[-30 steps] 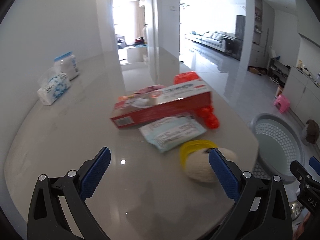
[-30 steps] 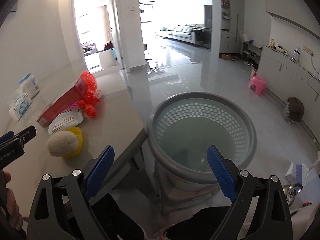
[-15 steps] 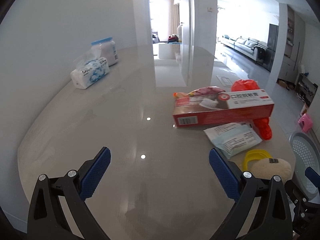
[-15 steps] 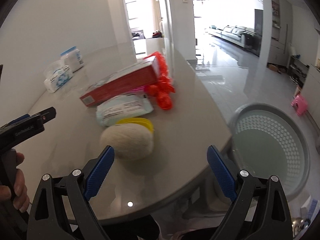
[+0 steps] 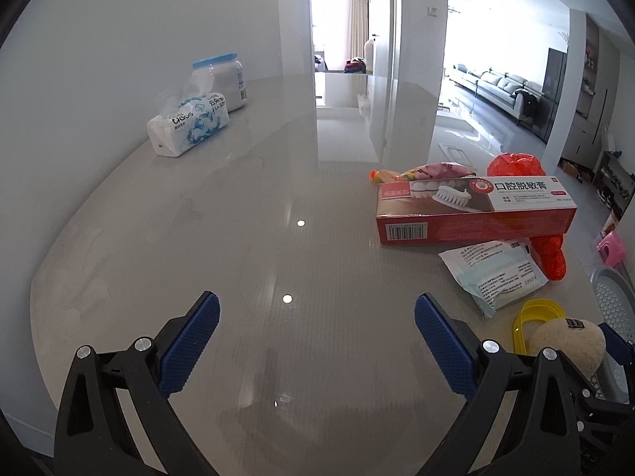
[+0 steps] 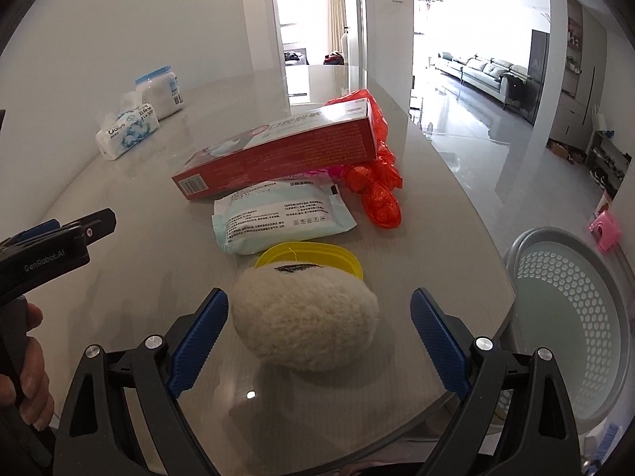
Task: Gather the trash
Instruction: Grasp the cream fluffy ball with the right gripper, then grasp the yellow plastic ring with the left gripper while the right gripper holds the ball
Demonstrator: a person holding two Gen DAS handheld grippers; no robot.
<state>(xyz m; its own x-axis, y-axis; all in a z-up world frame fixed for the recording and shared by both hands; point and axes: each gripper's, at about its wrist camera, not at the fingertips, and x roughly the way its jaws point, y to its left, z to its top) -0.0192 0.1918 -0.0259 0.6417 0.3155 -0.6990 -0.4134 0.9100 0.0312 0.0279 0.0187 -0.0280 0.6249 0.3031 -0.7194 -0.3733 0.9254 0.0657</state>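
A: What sits far left of the red box point(image 6: 278, 150)?

B: A tissue pack point(image 6: 127, 130) with a jar point(image 6: 160, 89) just behind it, both well apart from the box, near the wall. Nearer the camera on that side, the left gripper point(image 5: 315, 347) hangs over bare table point(image 5: 238, 246), jaws wide apart, nothing between them.

A: And at the box itself?

B: A pink wrapper point(image 5: 424, 170) lies just behind it. A wipes pack point(image 6: 281, 216) lies just in front of it, touching its lower edge. In front of that comes a yellow lid point(image 6: 309, 256), and a fluffy puff point(image 6: 305, 319) rests against the lid.

A: The right gripper point(image 6: 319, 331)?

B: Jaws apart, one on each side of the puff, not touching it.

A: Right of the box?

B: A crumpled red bag point(image 6: 377, 182) pokes out from behind and under its right end. Farther right, past the table edge, stands a grey basket point(image 6: 571, 317), lower than the tabletop.
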